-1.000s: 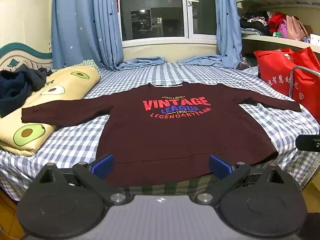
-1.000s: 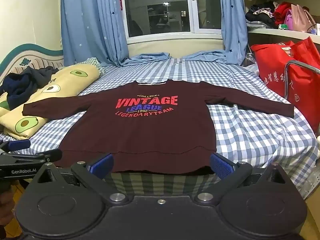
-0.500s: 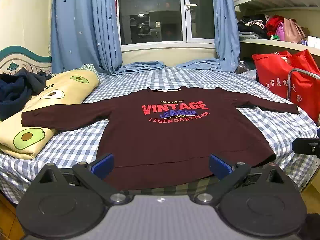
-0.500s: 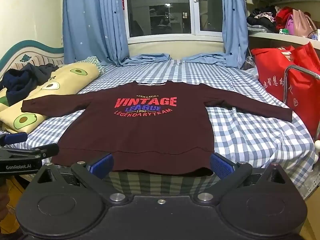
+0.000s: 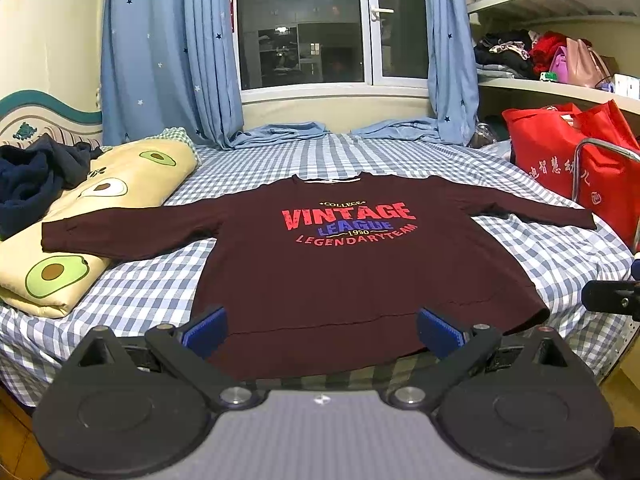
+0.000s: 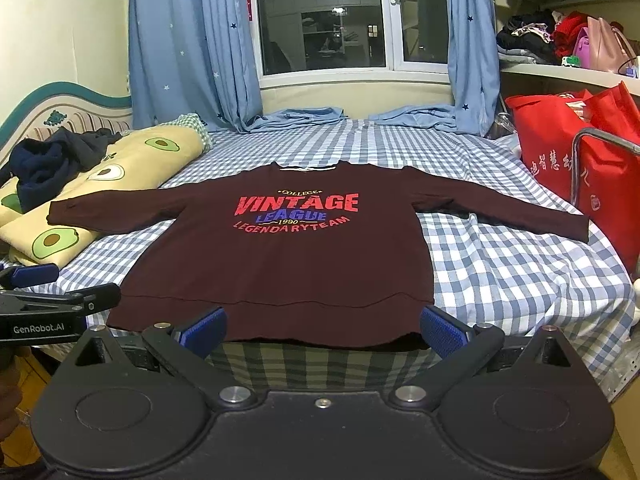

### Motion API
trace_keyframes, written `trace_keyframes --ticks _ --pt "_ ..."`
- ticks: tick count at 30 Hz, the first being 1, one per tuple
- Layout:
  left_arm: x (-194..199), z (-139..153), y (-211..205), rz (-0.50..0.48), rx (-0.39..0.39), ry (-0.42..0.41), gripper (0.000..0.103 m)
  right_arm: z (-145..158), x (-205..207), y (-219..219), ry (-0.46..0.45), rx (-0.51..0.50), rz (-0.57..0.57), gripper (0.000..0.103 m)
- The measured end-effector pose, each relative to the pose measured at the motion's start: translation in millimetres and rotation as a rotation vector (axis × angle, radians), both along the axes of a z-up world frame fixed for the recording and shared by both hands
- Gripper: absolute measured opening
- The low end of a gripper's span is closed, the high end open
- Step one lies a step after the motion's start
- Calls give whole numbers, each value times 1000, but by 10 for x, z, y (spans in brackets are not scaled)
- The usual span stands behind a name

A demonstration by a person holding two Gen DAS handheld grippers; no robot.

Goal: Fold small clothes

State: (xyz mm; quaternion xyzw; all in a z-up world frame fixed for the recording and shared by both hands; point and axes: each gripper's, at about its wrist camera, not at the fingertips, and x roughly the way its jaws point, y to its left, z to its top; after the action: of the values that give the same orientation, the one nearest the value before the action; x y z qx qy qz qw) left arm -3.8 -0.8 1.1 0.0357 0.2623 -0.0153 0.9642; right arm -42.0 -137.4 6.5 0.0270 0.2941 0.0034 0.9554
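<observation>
A dark maroon long-sleeved shirt (image 5: 344,264) with red "VINTAGE LEAGUE" print lies flat, face up, on the blue checked bed, sleeves spread out; it also shows in the right wrist view (image 6: 288,256). Its hem hangs at the bed's near edge. My left gripper (image 5: 320,330) is open and empty, just short of the hem. My right gripper (image 6: 320,330) is open and empty, also in front of the hem. The left gripper shows at the left edge of the right wrist view (image 6: 52,304).
An avocado-print quilt (image 5: 92,216) with dark clothes (image 5: 32,176) lies on the left; the shirt's left sleeve rests on it. A red bag (image 5: 576,156) and a metal chair frame (image 5: 600,152) stand at the right. Blue curtains (image 5: 172,60) and shelves (image 5: 552,40) lie behind.
Both grippers have risen and pulled back slightly, so the shirt sits lower in view. Both stay open; the shirt has not moved.
</observation>
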Motion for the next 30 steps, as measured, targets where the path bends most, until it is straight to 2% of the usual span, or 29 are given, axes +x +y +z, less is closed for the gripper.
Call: trace_keyframes --ticks 30 --pt "-23 -10 -8 -6 9 10 102 -2 -27 16 -5 -8 5 102"
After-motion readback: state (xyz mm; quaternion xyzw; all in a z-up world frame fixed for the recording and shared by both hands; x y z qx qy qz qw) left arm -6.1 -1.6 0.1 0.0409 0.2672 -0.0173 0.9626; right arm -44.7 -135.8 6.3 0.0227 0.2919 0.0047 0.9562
